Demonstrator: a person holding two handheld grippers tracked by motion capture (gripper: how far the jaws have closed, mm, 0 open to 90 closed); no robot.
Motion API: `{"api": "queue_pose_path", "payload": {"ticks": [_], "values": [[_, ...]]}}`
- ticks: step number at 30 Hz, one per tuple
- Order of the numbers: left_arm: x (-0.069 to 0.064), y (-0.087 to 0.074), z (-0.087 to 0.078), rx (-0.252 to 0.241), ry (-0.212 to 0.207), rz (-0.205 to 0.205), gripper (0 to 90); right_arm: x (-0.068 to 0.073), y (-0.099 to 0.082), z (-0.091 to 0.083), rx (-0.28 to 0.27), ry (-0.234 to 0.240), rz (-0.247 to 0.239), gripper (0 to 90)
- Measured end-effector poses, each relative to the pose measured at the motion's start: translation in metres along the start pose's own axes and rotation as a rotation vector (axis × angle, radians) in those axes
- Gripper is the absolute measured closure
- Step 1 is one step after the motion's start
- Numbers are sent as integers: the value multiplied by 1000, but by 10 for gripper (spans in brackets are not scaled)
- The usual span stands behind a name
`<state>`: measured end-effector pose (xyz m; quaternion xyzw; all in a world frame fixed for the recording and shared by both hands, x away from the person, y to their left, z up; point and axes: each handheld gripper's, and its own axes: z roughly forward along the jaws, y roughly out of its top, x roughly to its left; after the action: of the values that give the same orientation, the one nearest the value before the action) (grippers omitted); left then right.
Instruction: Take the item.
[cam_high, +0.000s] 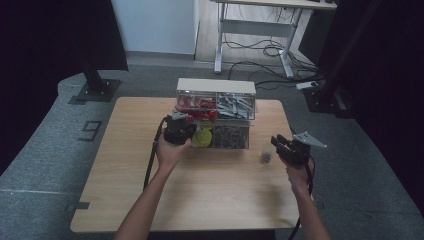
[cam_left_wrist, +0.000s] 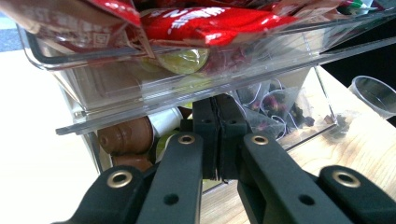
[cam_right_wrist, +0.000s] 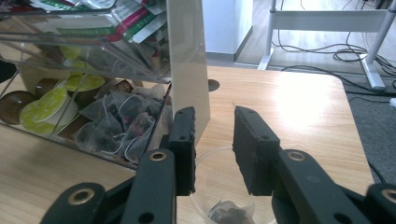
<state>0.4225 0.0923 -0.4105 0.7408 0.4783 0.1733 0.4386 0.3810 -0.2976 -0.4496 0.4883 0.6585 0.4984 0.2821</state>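
Note:
A clear two-tier drawer organizer (cam_high: 216, 107) stands at the table's far middle. Its upper drawer (cam_left_wrist: 196, 23), holding red packets, is pulled out toward me. My left gripper (cam_high: 181, 127) is at the organizer's left front, its jaws (cam_left_wrist: 217, 112) shut together just under that drawer, in front of the lower bin of brown capsules (cam_left_wrist: 126, 135) and tea bags (cam_left_wrist: 275, 105). Whether a thin edge is pinched I cannot tell. My right gripper (cam_high: 280, 145) hovers open (cam_right_wrist: 214, 135) over a clear plastic cup (cam_right_wrist: 205, 156) holding a tea bag (cam_right_wrist: 231, 212).
The cup (cam_high: 265, 152) stands on the wooden table (cam_high: 200, 200) right of the organizer. The organizer's white side wall (cam_right_wrist: 187, 56) rises just left of my right jaws. Behind the table are a desk frame with cables (cam_high: 255, 35) and a black stand base (cam_high: 97, 87).

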Motion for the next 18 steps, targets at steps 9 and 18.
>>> {"api": "queue_pose_path", "payload": {"ticks": [9,18], "values": [[0,0,0,-1,1,-1,887,3,-16,-13,-25,32,26,567],[-1,-1,3,-4,5,-5,896,12,-47,-28,-12,86,33,564]]}}
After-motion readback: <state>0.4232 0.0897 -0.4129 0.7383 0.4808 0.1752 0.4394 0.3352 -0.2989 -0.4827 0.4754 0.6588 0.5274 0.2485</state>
